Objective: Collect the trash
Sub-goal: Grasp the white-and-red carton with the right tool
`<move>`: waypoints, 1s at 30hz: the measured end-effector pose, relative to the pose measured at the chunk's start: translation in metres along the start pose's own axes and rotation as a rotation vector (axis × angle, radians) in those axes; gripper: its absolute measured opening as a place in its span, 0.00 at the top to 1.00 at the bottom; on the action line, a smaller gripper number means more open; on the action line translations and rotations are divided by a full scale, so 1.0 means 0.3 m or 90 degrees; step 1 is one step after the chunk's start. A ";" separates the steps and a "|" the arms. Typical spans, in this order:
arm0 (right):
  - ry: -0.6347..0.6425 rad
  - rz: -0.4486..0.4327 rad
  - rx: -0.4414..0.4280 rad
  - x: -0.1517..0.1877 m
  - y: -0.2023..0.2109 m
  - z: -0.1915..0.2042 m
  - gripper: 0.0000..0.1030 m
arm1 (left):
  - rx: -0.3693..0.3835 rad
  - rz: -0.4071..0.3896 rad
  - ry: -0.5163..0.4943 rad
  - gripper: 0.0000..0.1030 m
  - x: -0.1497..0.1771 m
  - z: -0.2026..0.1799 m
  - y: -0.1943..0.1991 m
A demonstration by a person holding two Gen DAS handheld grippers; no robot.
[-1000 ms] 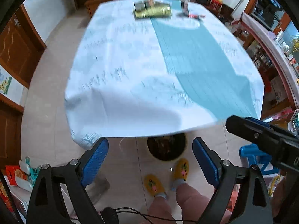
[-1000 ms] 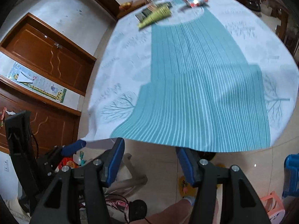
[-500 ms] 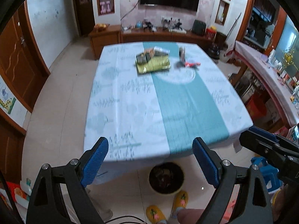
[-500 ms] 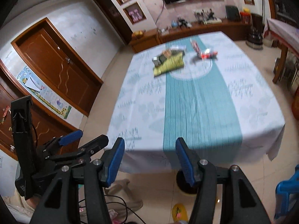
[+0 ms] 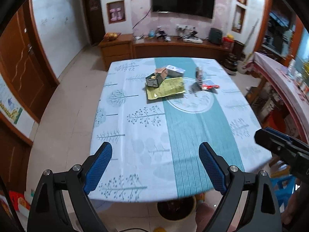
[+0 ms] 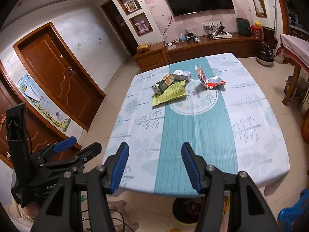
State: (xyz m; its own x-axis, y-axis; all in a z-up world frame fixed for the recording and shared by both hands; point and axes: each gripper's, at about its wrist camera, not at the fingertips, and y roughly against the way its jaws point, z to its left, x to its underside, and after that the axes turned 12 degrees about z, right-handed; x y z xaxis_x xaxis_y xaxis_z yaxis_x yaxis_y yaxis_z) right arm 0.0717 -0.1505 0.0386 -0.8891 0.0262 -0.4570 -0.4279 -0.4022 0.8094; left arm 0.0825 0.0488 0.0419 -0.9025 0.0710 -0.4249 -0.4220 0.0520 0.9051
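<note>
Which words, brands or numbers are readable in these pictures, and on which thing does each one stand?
"Gen": partial white lettering on the left tongs' black body; the rest is cut off.
Red-and-white wrapper: print too blurred to read.
Yellow-green packet: print too small to read.
Tablecloth circle lettering: illegible.

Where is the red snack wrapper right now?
In both wrist views the red snack wrapper lies on the far half of the table, right of the yellow-green bag, beside a leaning carton.

Dark bin (image 5: 175, 209) mostly under table, wrapper (image 6: 213, 82) print unreadable
</note>
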 end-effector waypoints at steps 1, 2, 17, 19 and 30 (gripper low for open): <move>0.001 0.003 -0.001 -0.029 -0.017 -0.025 0.45 | -0.001 0.013 0.011 0.13 -0.041 -0.008 -0.038; 0.001 0.008 -0.005 -0.066 -0.039 -0.056 0.45 | -0.003 0.023 0.022 0.13 -0.075 -0.015 -0.071; 0.148 0.095 0.052 -0.635 -0.500 -0.450 0.45 | 0.001 0.162 0.212 0.12 -0.536 -0.167 -0.568; 0.173 0.096 0.062 -0.687 -0.585 -0.467 0.45 | -0.012 0.172 0.224 0.13 -0.579 -0.164 -0.613; 0.292 0.075 0.132 -0.767 -0.874 -0.454 0.55 | -0.104 0.195 0.179 0.13 -0.806 -0.094 -0.782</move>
State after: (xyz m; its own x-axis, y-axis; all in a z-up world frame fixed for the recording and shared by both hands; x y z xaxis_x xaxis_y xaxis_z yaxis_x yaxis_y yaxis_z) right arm 0.4105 -0.1757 -0.1189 -0.7898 -0.4313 -0.4361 -0.3943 -0.1875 0.8996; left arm 0.3972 -0.0086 -0.0672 -0.9668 -0.2163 -0.1360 -0.1194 -0.0882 0.9889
